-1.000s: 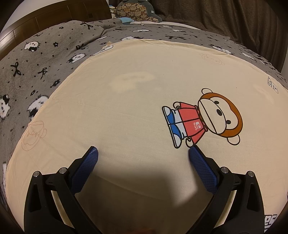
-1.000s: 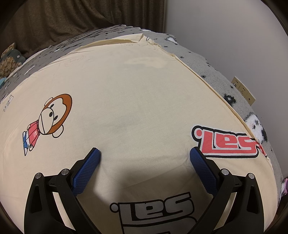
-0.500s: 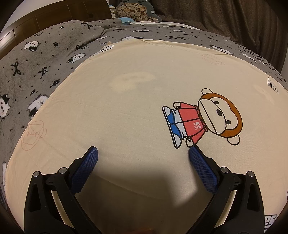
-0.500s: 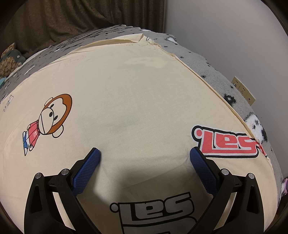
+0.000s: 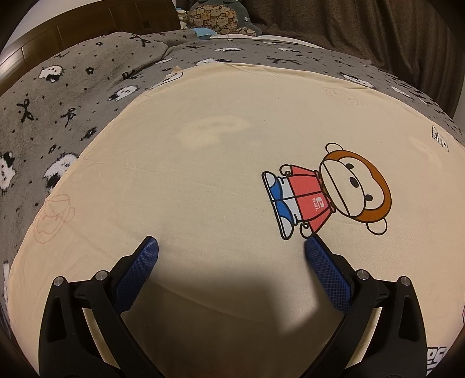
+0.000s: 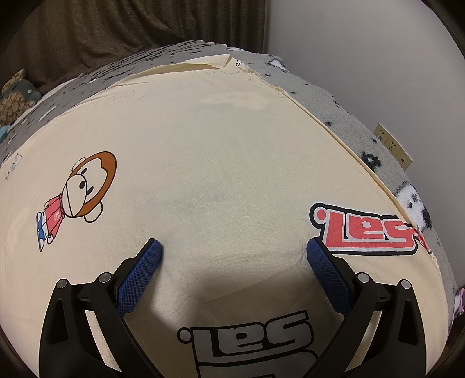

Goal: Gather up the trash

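No trash shows in either view. My left gripper is open and empty, its blue-padded fingers spread wide over a cream sheet on a bed. A printed cartoon monkey lies just beyond its right fingertip. My right gripper is also open and empty over the same sheet, with the monkey print to its left and a red "Les" print by its right finger.
A grey patterned blanket lies under the sheet and borders it on the left and far side. A plush toy and a wooden headboard stand at the far end. A wall with sockets runs along the bed's right side, and a dark curtain hangs behind.
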{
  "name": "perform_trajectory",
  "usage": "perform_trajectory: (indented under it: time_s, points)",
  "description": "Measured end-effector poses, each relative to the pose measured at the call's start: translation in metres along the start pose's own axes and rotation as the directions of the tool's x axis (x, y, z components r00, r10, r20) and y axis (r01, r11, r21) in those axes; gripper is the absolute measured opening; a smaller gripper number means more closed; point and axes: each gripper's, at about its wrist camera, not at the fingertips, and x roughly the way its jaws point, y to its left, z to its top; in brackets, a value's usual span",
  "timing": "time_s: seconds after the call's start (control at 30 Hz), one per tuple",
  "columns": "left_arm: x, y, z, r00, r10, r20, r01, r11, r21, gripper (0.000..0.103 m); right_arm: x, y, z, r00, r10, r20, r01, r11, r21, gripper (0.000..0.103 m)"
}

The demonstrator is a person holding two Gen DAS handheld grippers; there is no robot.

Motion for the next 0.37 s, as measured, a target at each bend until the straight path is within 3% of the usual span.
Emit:
perform_trajectory:
  time_s: [0.37]
  points:
    - [-0.0004,-0.0018,0.0001,1.000,0.001,-0.002,-0.001,1.000,0.001,0.097,-0.0001,-0.0001,0.0001,1.000,0.000,0.000,0.000,1.000,0.000,0.101]
